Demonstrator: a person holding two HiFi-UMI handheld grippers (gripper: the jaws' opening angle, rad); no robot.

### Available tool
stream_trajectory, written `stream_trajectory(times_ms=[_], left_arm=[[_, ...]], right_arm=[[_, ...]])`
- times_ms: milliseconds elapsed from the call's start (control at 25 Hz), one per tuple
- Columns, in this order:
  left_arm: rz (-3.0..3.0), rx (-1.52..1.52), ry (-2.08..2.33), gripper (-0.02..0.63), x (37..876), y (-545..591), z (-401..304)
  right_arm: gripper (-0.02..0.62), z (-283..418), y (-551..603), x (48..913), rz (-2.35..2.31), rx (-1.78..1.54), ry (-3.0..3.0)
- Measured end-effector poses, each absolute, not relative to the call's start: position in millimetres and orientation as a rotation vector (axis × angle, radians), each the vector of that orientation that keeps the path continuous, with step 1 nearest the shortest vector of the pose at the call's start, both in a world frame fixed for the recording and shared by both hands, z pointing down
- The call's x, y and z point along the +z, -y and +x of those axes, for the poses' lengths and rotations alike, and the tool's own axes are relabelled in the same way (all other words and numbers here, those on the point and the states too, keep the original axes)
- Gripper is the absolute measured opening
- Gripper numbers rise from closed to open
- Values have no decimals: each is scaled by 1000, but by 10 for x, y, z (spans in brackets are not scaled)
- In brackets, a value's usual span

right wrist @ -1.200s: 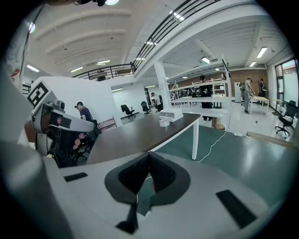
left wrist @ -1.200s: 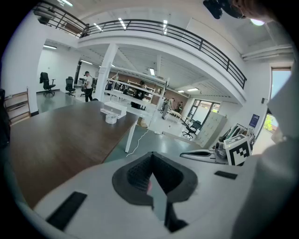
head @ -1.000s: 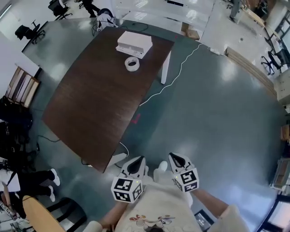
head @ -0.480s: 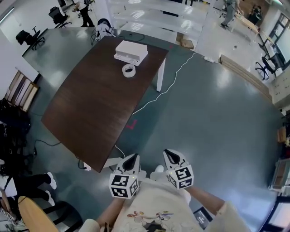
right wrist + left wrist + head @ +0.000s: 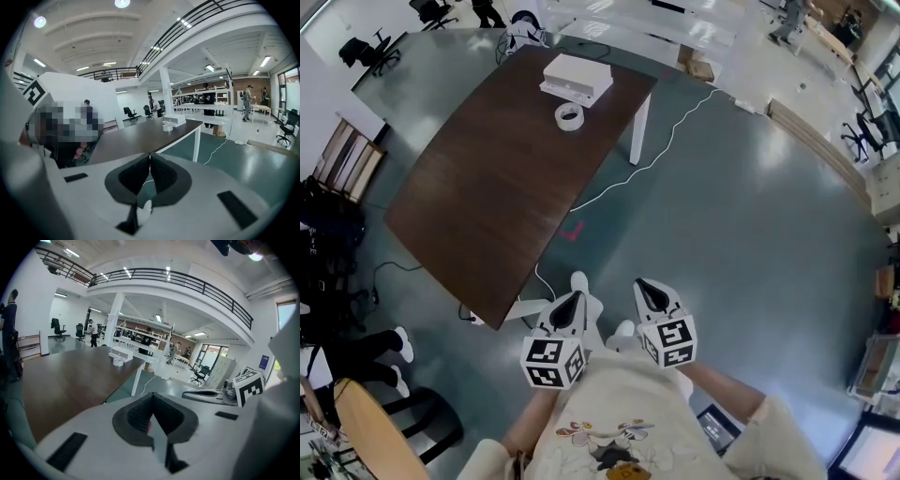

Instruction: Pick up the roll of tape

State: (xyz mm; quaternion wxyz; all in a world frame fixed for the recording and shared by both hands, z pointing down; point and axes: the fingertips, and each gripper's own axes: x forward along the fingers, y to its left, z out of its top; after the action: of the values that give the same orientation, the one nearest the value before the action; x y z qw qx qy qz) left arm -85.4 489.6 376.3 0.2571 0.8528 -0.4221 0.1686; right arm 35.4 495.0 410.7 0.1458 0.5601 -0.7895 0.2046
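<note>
Head view: the roll of tape [image 5: 569, 116] lies at the worktop's [image 5: 487, 187] far end, just beside a white box [image 5: 577, 77], well apart from the left gripper [image 5: 571, 302] and right gripper [image 5: 646, 292]. Left gripper view: fingers [image 5: 140, 416] pressed together, empty. Right gripper view: the same. Best to step closer, then spread one gripper's fingers before reaching.

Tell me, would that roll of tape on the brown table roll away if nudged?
Probably not: the roll of tape lies flat, hole upward, so it should slide, not roll. A small hollow ring, it is likely light. The table top looks smooth, so it may skid.
</note>
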Motion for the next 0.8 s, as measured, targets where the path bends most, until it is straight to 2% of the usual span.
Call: stream_trajectory(times_ms=[800], left_arm=[[2325,448,946,5,3929,-2784,-967]], right_arm=[[8,-60,-2917,4209,1617,688,2229]])
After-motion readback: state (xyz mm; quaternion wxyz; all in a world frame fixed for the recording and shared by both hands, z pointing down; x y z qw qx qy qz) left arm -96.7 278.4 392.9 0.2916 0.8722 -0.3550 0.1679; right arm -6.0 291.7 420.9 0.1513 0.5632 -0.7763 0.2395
